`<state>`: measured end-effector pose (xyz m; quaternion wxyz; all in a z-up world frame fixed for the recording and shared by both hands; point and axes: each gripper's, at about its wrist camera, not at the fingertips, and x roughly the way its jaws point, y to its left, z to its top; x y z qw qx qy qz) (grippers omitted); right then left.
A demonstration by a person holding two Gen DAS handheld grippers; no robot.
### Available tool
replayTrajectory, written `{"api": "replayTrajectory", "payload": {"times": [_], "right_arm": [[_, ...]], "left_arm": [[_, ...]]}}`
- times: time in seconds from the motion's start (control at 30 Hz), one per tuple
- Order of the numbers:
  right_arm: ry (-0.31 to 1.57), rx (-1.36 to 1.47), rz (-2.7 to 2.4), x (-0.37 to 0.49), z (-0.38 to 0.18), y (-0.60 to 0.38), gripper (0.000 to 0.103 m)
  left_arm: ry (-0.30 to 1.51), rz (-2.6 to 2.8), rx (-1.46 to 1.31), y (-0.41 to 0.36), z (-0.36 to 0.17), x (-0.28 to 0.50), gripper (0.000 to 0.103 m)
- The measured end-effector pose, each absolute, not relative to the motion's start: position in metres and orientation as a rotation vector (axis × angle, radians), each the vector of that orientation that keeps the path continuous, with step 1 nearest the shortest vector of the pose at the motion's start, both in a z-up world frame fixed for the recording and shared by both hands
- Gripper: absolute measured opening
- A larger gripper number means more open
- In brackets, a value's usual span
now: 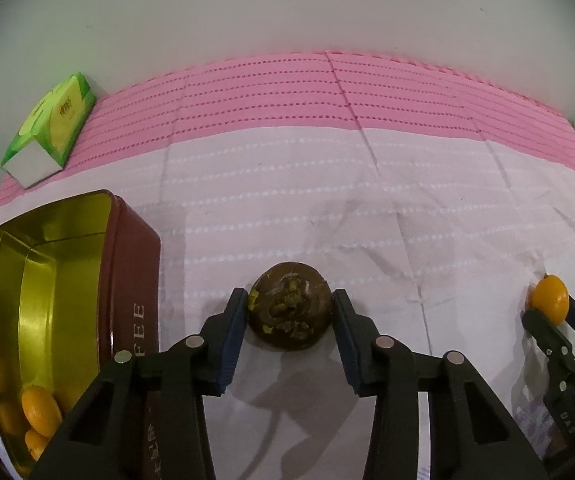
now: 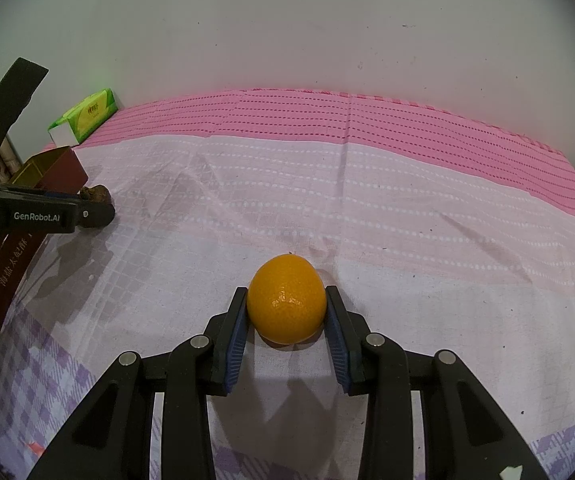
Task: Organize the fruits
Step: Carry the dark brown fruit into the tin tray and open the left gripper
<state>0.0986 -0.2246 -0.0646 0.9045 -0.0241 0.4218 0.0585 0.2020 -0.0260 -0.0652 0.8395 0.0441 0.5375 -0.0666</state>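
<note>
Here, a brown fruit (image 1: 290, 306) is framed between the pads of the left gripper (image 1: 289, 300) on the cloth-covered surface (image 1: 427, 208), its narrowed jaws at the fruit's sides, while an orange (image 2: 286, 298) is clamped by the right gripper (image 2: 286, 300).

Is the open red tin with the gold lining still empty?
No, the red tin already holds several small orange fruits in its near corner.

A home: cloth-covered table (image 2: 367, 208), tissue pack (image 1: 49, 124), plain wall (image 1: 287, 8)

tin (image 1: 135, 280) left of brown fruit (image 1: 290, 305) | orange (image 1: 550, 299) far right | carton (image 1: 49, 126) behind tin
</note>
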Motion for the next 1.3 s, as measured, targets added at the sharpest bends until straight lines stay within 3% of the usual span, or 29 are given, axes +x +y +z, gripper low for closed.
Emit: {"api": "replayTrajectory", "payload": {"times": [0.8,1.3], "right_arm": [[0.873,-0.089,0.099,0.100,-0.067,-0.217,0.034],[0.872,-0.096,0.095,0.100,-0.069,-0.217,0.034]], "left_arm": [[1.067,-0.123,0.061,0.008,-0.008,0.130,0.043],[1.058,0.030,0.002,0.094,0.002,0.113,0.043]]}}
